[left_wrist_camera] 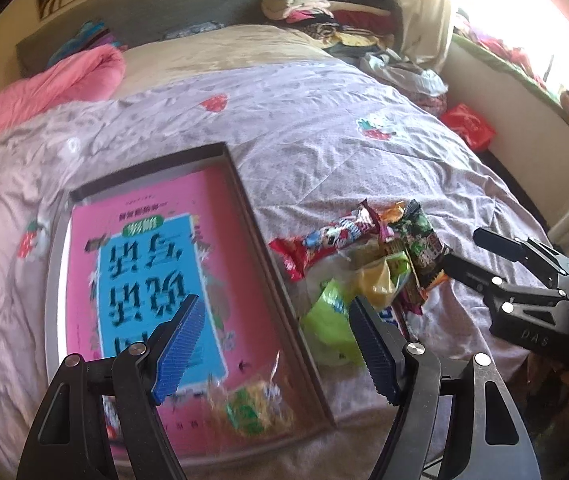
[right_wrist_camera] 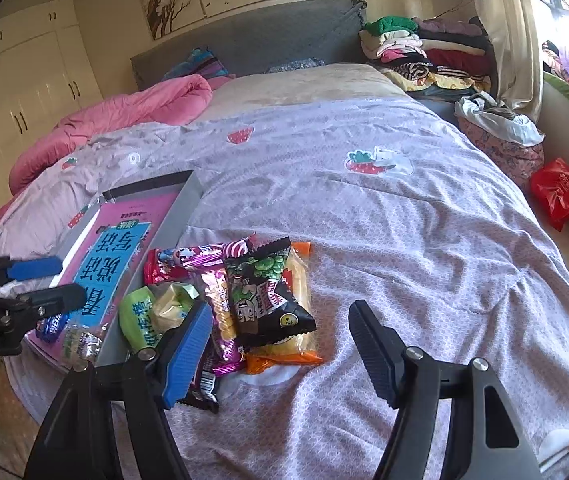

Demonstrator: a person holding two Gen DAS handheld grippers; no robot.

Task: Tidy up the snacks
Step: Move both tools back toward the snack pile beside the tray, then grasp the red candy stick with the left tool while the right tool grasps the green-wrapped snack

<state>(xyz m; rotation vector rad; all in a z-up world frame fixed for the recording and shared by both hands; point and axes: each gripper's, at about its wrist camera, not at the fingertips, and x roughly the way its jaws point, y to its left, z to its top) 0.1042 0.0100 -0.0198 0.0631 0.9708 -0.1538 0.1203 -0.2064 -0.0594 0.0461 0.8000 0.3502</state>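
Inside tray (left_wrist_camera: 244,200): blurred snack packet (left_wrist_camera: 252,408), label unreadable; left gripper (left_wrist_camera: 280,344), right gripper (right_wrist_camera: 280,352) jaws released.

Daylight floods in from the window (left_wrist_camera: 532,8) at two o'clock in both views, burning that corner to white glare with a purplish fringe in the right wrist view. The bedspread (right_wrist_camera: 364,208) is brightly and evenly lit with soft wrinkle shadows. The left wrist view is motion-blurred, worst over the pink book (left_wrist_camera: 156,272) and the packet at six o'clock. Fisheye bending curves every edge, and dark vignetting rings the corners.
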